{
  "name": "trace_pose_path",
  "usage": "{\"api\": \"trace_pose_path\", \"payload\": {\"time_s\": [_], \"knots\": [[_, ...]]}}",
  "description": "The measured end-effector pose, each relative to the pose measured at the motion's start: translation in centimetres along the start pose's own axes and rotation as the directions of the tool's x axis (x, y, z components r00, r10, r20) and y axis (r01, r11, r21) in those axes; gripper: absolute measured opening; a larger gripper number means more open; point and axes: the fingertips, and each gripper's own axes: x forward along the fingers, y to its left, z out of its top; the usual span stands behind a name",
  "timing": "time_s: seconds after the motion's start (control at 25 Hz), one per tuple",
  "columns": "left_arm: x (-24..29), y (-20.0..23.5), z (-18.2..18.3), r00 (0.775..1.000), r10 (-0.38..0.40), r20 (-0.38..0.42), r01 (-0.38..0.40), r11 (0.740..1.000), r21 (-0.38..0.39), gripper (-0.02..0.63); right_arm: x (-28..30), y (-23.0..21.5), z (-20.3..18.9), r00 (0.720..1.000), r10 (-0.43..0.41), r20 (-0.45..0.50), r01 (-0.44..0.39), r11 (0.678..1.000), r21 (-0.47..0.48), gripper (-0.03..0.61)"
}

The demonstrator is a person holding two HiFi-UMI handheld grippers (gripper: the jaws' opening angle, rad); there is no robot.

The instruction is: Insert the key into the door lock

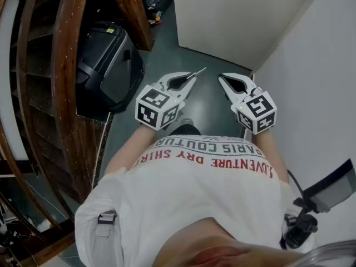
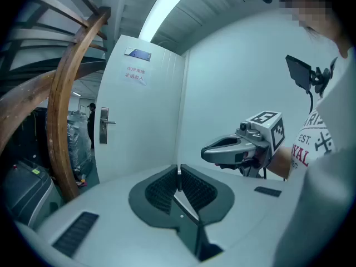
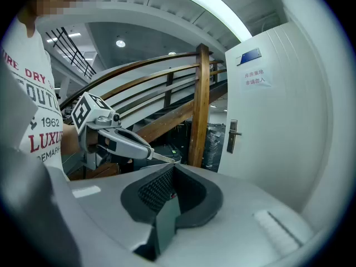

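My left gripper [image 1: 191,78] is shut on a thin metal key [image 1: 198,71], whose blade sticks out forward past the fingertips. In the left gripper view the key [image 2: 178,174] stands edge-on between the closed pads. My right gripper [image 1: 223,78] is held level with it on the right, shut with nothing in it. The white door [image 1: 233,15] stands ahead. Its metal handle and lock plate [image 2: 103,125] are well beyond the key tip, and the handle [image 3: 233,136] also appears in the right gripper view. Both grippers are a good way short of the door.
A curved wooden stair railing [image 1: 67,93] and a wooden post [image 3: 199,104] stand on the left. A black case [image 1: 105,65] sits on the floor beside them. A white wall [image 1: 311,93] closes the right side. Wrapped goods [image 2: 75,143] stand past the door's edge.
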Motion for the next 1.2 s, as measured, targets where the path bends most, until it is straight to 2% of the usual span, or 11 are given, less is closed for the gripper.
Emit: {"api": "trace_pose_path", "payload": {"time_s": [0.72, 1.0, 1.2], "knots": [[0.4, -0.8, 0.3, 0.999, -0.036, -0.007, 0.036, 0.999, -0.001, 0.023, -0.9, -0.4, 0.3, 1.000, -0.016, 0.021, 0.016, 0.999, 0.031, 0.002], [0.7, 0.6, -0.2, 1.000, -0.020, -0.008, 0.020, 1.000, 0.001, 0.023, 0.7, -0.9, -0.4, 1.000, 0.008, 0.023, -0.009, 0.999, 0.043, 0.002], [1.8, 3.5, 0.2, 1.000, -0.009, -0.003, 0.009, 1.000, 0.002, 0.023, 3.8, -1.7, -0.3, 0.999, 0.032, 0.022, -0.033, 0.999, 0.040, 0.002]]}}
